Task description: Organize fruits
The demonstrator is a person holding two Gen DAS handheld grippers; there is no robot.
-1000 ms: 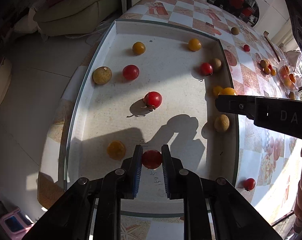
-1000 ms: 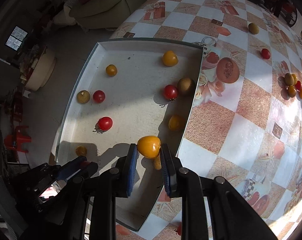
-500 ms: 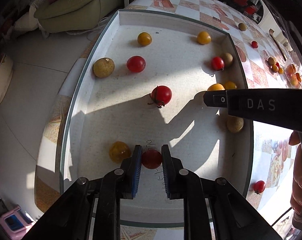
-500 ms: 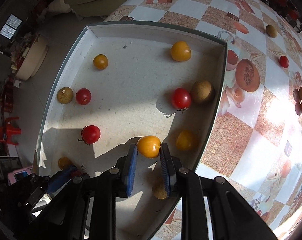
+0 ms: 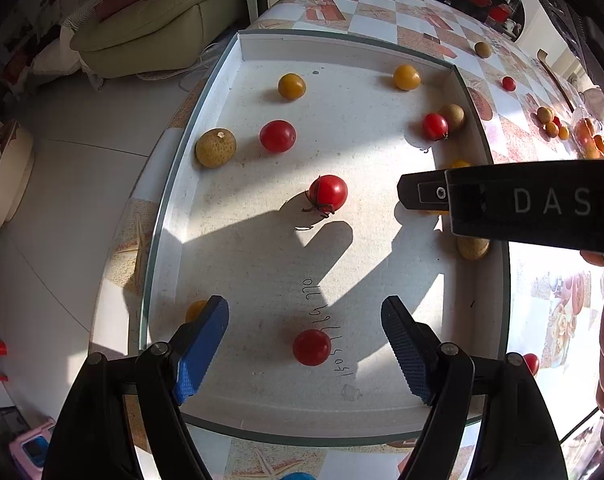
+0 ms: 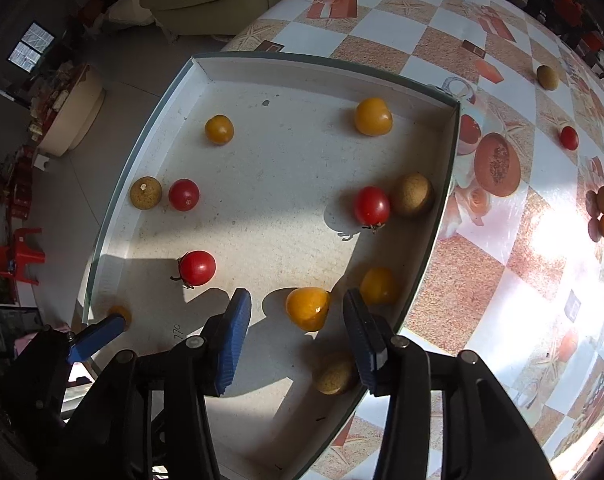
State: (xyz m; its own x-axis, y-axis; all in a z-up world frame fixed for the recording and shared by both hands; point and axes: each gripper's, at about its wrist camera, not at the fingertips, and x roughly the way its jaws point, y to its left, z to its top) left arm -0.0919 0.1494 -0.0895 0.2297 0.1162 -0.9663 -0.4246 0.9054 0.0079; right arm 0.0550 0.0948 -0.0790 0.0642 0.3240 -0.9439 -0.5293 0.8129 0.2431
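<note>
Left wrist: left gripper wide open, grips nothing; red tomato lies centered between its fingers on tray.
Right wrist: right gripper open, empty; yellow tomato between fingertips.

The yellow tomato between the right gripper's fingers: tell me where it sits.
In the right wrist view, the yellow tomato lies on the tray floor near its right wall, between the open right gripper fingers, beside another yellow tomato.

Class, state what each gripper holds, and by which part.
Nothing. The left gripper stands open around a red tomato; the right gripper stands open around a yellow tomato.
</note>
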